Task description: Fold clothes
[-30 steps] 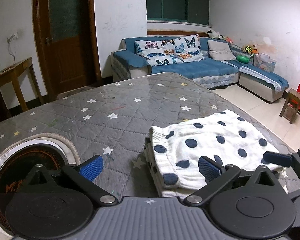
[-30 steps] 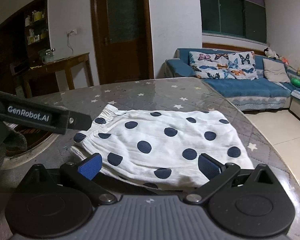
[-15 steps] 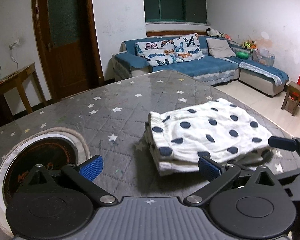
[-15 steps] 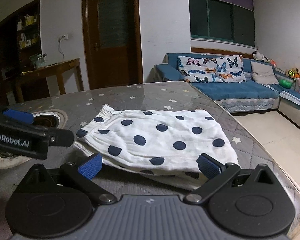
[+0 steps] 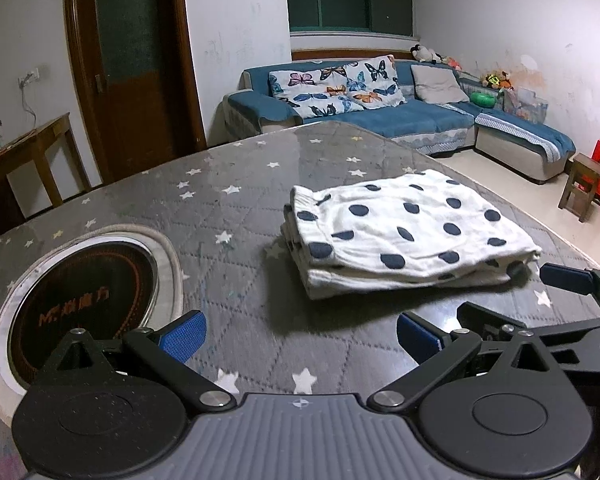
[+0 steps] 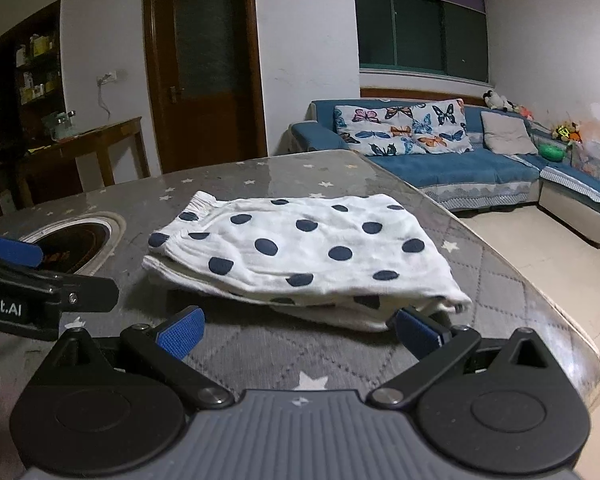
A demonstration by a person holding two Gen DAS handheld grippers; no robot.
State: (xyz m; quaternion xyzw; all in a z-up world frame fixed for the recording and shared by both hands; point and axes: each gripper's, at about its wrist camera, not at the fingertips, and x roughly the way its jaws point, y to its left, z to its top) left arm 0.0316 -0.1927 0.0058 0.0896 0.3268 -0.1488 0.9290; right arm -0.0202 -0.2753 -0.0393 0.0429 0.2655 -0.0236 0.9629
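Observation:
A white garment with dark blue dots (image 5: 404, 236) lies folded in a flat stack on the grey star-patterned table (image 5: 236, 184). It also shows in the right wrist view (image 6: 300, 252). My left gripper (image 5: 300, 334) is open and empty, held back from the stack's near edge. My right gripper (image 6: 298, 330) is open and empty, just in front of the stack's near edge. The right gripper shows at the right of the left wrist view (image 5: 572, 280). The left gripper shows at the left of the right wrist view (image 6: 24, 280).
A round built-in hotplate (image 5: 80, 292) sits in the table to the left of the garment. The table's curved edge (image 6: 540, 288) runs close on the right. A blue sofa (image 5: 380, 116), a wooden door (image 5: 136, 60) and a side table (image 5: 28, 152) stand beyond.
Both grippers have pulled back and away from the folded garment, which now looks smaller and lies untouched. Both stayed open.

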